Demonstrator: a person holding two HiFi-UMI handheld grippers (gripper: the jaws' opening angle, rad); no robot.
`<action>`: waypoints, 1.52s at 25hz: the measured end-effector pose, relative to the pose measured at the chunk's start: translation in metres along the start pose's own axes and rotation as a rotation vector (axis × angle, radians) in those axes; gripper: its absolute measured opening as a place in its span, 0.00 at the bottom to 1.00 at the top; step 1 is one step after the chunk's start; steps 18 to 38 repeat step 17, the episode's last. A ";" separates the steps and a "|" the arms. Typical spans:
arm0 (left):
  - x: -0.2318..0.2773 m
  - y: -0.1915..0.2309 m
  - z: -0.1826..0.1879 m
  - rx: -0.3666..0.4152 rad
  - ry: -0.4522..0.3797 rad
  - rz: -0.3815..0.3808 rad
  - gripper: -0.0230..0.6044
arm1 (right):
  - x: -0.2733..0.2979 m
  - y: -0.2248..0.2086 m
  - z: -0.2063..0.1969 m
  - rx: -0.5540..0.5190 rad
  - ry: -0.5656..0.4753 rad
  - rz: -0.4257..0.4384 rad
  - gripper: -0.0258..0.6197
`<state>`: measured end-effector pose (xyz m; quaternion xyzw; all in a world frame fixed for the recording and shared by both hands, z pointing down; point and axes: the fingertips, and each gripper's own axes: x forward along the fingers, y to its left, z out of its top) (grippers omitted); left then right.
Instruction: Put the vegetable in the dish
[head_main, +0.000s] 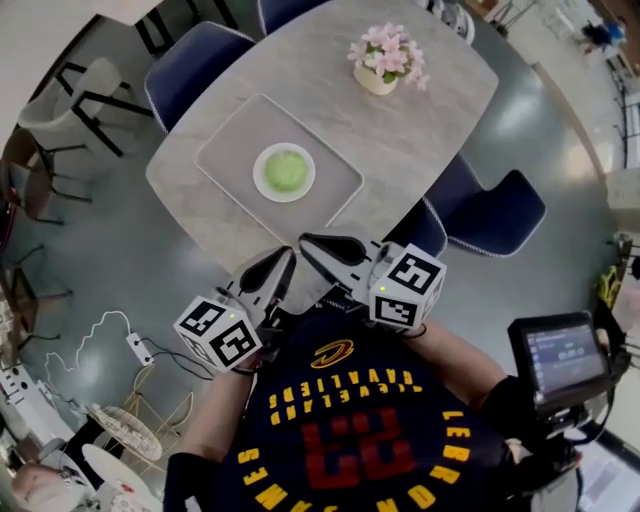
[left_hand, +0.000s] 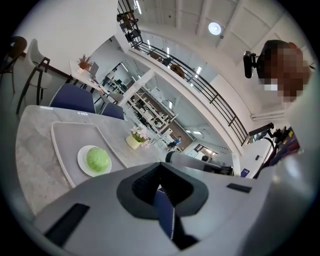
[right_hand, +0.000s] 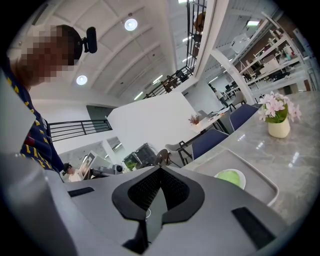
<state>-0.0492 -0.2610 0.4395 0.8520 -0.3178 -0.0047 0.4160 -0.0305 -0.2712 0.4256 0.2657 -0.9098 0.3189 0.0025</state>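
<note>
A round green vegetable (head_main: 285, 169) sits in a small white dish (head_main: 262, 182) on a grey mat (head_main: 228, 148) on the marble table (head_main: 430, 130). The left gripper view shows the vegetable (left_hand: 98, 159) and dish (left_hand: 81, 163) at the left; the right gripper view shows them (right_hand: 229, 177) at the right, partly hidden by the gripper body. My left gripper (head_main: 286, 258) (left_hand: 160, 167) and right gripper (head_main: 306, 243) (right_hand: 160, 170) are both shut with nothing in them. They are held close to the person's chest, off the table's near edge, tips pointing toward the table.
A pot of pink flowers (head_main: 383, 62) stands at the table's far side. Blue chairs (head_main: 490, 215) (head_main: 190, 70) ring the table. A small screen on a stand (head_main: 560, 360) is at the right. A power strip and cable (head_main: 135, 348) lie on the floor.
</note>
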 end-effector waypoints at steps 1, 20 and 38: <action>0.000 0.001 0.000 -0.003 0.000 0.000 0.04 | 0.000 -0.001 0.000 0.002 0.001 -0.002 0.05; 0.003 0.007 -0.004 -0.016 -0.001 -0.011 0.04 | 0.001 -0.004 -0.001 -0.001 0.000 -0.018 0.05; 0.003 0.007 -0.004 -0.016 -0.001 -0.011 0.04 | 0.001 -0.004 -0.001 -0.001 0.000 -0.018 0.05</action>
